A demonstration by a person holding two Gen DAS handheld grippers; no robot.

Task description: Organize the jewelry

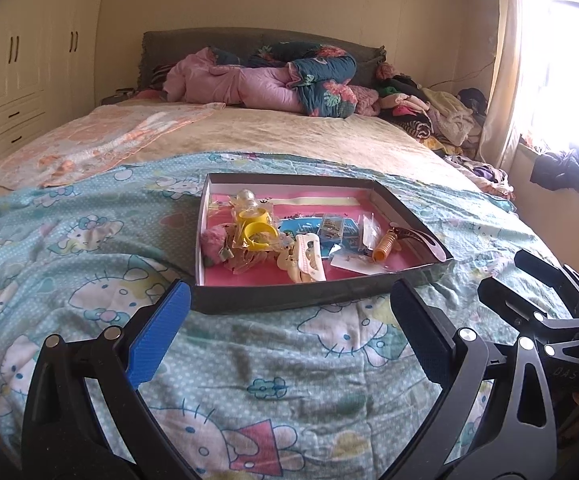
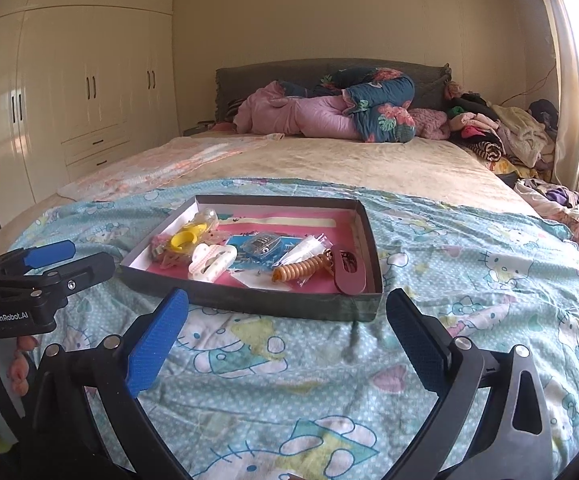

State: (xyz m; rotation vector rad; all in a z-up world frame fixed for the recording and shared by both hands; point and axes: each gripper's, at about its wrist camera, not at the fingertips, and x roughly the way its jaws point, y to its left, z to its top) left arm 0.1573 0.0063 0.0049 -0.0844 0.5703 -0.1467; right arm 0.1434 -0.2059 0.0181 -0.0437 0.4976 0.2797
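Bed [image 1: 329,136]: carries the cartoon-print sheet [image 1: 249,380] with the tray on it.
Tray [image 2: 257,307]: jewelry pieces heaped loose inside; judged unsorted, nothing started.
Left tool [image 1: 289,300]: fingers spread wide, empty, hovering just short of the tray's near wall.
Right tool [image 2: 287,312]: likewise spread, empty, level, facing the tray.

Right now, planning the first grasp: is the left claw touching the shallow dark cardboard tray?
Apart. Left wrist view shows the open left claw short of the tray, blanket between.
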